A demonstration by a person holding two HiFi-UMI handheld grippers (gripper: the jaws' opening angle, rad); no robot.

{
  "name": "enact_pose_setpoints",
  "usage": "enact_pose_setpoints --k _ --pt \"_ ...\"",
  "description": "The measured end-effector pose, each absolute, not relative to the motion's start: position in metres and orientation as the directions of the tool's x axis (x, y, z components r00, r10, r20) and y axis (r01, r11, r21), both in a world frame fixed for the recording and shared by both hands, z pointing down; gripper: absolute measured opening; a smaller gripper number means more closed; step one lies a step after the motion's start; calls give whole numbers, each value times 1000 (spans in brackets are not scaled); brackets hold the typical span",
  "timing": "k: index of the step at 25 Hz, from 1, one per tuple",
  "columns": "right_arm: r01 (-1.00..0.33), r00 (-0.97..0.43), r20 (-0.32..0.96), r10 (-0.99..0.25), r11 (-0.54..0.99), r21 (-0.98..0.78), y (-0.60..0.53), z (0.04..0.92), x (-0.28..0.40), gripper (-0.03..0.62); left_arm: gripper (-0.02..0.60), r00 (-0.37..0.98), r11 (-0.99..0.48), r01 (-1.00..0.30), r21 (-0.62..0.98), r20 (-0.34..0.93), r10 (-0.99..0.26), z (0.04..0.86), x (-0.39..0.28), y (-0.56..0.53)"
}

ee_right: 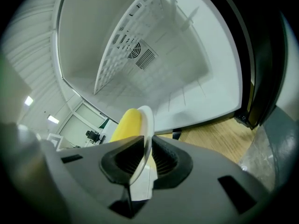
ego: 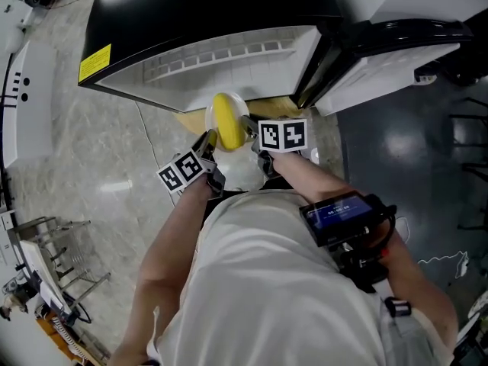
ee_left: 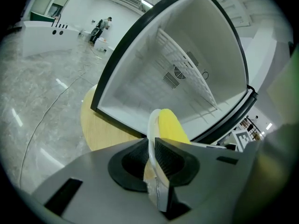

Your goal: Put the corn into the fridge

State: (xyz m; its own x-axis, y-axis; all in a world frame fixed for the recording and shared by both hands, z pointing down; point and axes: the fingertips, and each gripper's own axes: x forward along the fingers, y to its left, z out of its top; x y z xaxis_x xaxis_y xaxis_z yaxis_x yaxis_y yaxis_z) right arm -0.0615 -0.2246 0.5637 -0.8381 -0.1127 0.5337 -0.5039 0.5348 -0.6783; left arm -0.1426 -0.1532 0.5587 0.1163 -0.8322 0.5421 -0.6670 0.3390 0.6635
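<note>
Corn (ego: 226, 122) on a white plate (ego: 210, 117), just short of the open fridge (ego: 229, 52) at 12 o'clock, with the left gripper (ee_left: 152, 146) clamped on the plate's rim at 7 o'clock and the right gripper (ee_right: 145, 148) clamped on it at 3 o'clock. Best held level and pushed with both grips together straight toward 12 o'clock, clear of the door (ego: 389, 67) at 2 o'clock and under the white shelf (ee_right: 124, 45), to avoid rolling the cob off. Yellow sticker (ego: 94, 63) at 10 o'clock on the fridge top too small to read; otherwise only black-and-white square markers (ego: 283, 136) on the gripper cubes, no legible brand.
</note>
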Motion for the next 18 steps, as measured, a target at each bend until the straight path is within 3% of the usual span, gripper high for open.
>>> enact_pose_setpoints --k 18 --pt "-448 -843 537 -23 582 -679 -239 577 -83 54 46 4 439 -616 655 559 -829 569 -155 -159"
